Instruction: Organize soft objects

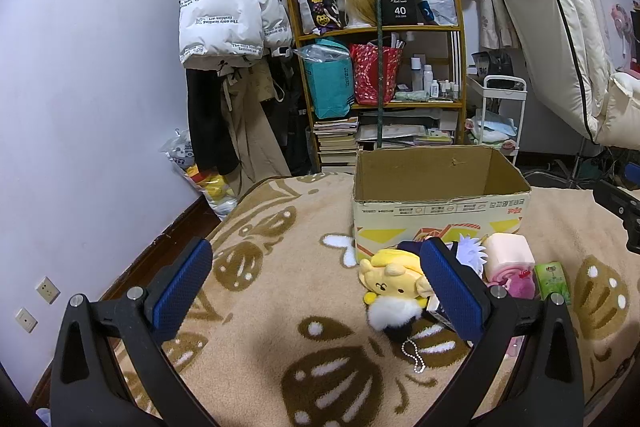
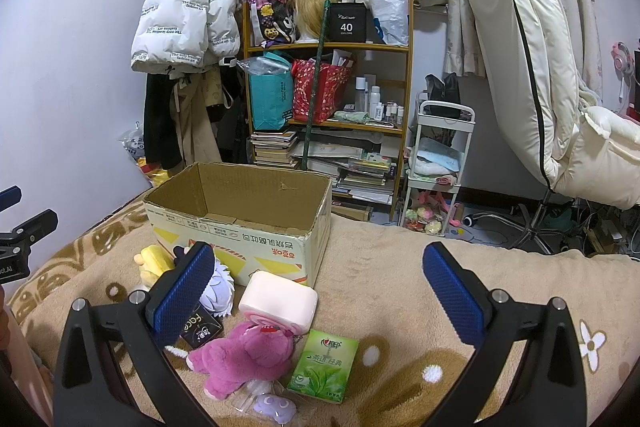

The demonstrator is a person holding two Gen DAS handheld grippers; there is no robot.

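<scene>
Left wrist view: the left gripper (image 1: 316,287) hangs spread wide and empty over the patterned blanket (image 1: 280,367). The yellow dog plush (image 1: 394,277) lies just in front of the empty cardboard box (image 1: 440,203), its long axis roughly across the view, head towards the left.

Right wrist view: the right gripper (image 2: 318,287) is also spread and empty. The purple plush (image 2: 244,355) lies below the pink cake-roll cushion (image 2: 280,301), beside a green tissue pack (image 2: 325,365), its long axis slanting from lower left to upper right. Nothing appears boxed yet; the next move likely calls for lowering onto one toy and closing across its narrow side.
</scene>
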